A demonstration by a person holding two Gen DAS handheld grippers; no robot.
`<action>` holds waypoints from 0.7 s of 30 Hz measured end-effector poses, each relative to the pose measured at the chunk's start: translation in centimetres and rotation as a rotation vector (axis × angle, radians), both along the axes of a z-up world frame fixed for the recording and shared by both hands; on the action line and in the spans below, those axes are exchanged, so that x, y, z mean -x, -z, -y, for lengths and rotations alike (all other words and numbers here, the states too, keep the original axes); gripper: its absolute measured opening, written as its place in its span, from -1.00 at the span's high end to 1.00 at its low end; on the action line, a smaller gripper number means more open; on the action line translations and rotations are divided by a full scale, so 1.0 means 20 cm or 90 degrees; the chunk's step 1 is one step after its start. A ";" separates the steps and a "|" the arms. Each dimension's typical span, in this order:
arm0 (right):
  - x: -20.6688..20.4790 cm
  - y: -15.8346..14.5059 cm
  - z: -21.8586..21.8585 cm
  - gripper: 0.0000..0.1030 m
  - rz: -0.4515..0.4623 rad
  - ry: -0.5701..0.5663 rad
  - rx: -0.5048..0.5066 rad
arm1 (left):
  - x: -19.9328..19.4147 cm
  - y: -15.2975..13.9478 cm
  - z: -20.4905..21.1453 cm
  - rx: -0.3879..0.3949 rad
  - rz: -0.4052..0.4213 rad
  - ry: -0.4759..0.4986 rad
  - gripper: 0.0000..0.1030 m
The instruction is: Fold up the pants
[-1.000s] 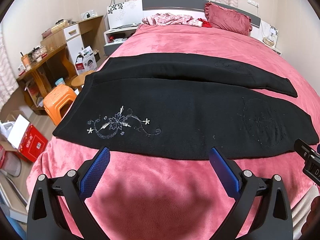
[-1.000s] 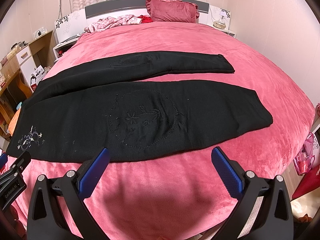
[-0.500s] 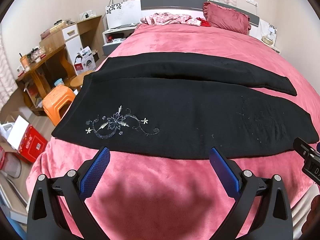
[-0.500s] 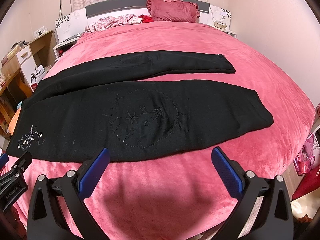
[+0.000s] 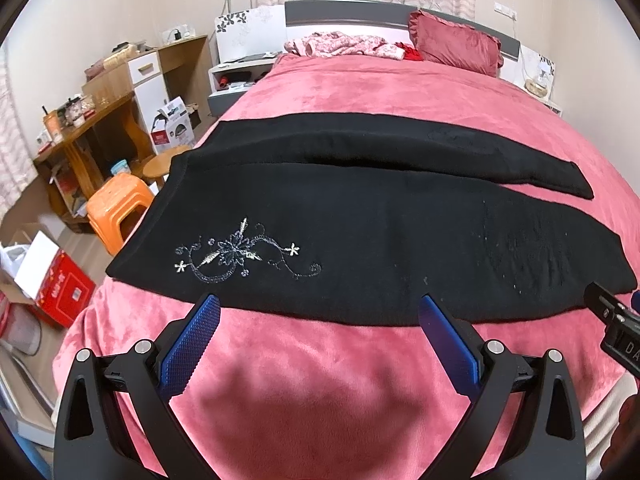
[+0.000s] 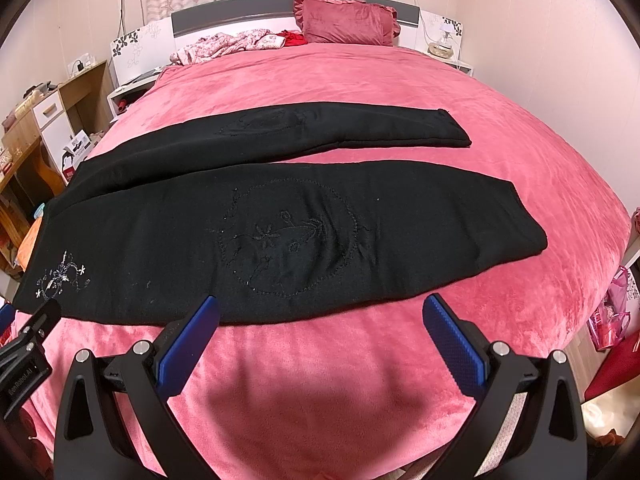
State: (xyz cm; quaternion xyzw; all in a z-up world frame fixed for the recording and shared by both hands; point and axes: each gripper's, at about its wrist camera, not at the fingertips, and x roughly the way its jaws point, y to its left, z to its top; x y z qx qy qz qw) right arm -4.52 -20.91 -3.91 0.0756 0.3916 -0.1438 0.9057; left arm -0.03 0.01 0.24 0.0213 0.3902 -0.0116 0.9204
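Right gripper (image 5: 618, 330) cut off at three o'clock, left gripper (image 6: 24, 356) clipped at nine o'clock, desk clutter (image 5: 70, 114) too small to identify

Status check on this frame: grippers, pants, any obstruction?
Left gripper open, right gripper open, both empty. Black pants flat on pink bedspread, legs apart, unfolded. Nothing in the way.

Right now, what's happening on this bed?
A person holds two grippers over black pants spread flat on a pink bedspread, legs apart and unfolded. The left gripper and right gripper are both open, hovering near the pants' near edge and gripping nothing. No fold has been made.
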 end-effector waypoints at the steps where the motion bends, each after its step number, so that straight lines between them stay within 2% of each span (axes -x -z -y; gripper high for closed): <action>1: 0.00 0.00 0.00 -0.97 0.000 0.000 0.000 | 0.00 0.00 0.00 0.001 0.001 -0.003 -0.91; 21: 0.01 -0.01 -0.01 -0.97 0.003 -0.001 0.002 | 0.00 0.00 -0.02 0.010 -0.002 -0.010 -0.91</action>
